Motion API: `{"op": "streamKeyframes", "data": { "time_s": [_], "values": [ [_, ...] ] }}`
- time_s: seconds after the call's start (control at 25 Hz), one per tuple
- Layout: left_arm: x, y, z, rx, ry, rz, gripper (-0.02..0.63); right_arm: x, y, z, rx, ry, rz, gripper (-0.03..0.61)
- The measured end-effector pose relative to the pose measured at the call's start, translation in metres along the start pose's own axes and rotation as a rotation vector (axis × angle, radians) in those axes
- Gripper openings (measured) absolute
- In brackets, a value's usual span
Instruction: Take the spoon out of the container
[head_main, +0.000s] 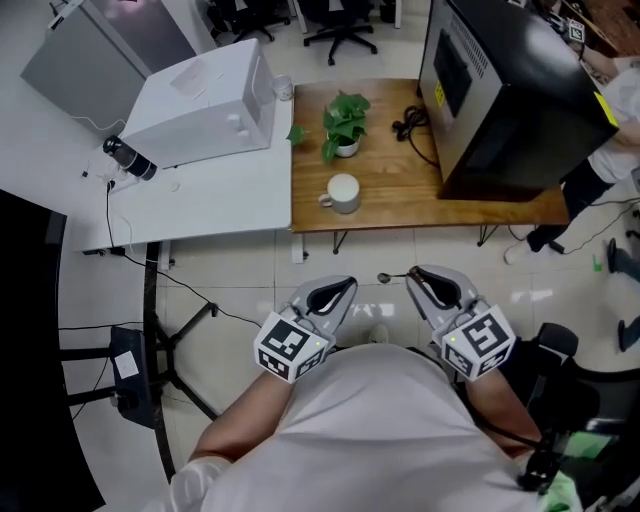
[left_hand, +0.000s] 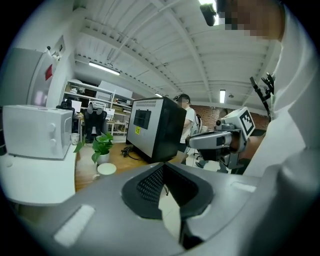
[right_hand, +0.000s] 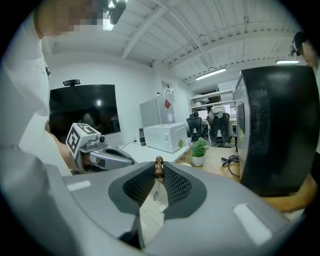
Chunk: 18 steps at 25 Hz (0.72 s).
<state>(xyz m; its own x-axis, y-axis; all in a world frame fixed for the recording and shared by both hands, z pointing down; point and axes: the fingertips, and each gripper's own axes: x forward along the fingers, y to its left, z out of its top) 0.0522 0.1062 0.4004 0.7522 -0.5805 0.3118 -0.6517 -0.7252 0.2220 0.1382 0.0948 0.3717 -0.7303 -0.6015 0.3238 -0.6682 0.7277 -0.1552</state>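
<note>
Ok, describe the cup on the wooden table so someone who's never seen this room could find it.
Start at the wooden table carrying the big black appliance. Near its front edge, just in front of the small potted plant, stands the cup. Unlike the plant's pot, it holds nothing green, is white-topped and has a handle toward the neighbouring white table.
</note>
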Motion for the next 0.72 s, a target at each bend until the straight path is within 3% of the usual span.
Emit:
{"op": "streamKeyframes", "data": {
  "time_s": [0.72],
  "values": [
    [-0.033, 0.050, 0.003, 0.013, 0.018, -0.086, 0.005, 0.057, 0.035, 0.018, 0.001, 0.016, -0.069, 0.052]
  ]
}}
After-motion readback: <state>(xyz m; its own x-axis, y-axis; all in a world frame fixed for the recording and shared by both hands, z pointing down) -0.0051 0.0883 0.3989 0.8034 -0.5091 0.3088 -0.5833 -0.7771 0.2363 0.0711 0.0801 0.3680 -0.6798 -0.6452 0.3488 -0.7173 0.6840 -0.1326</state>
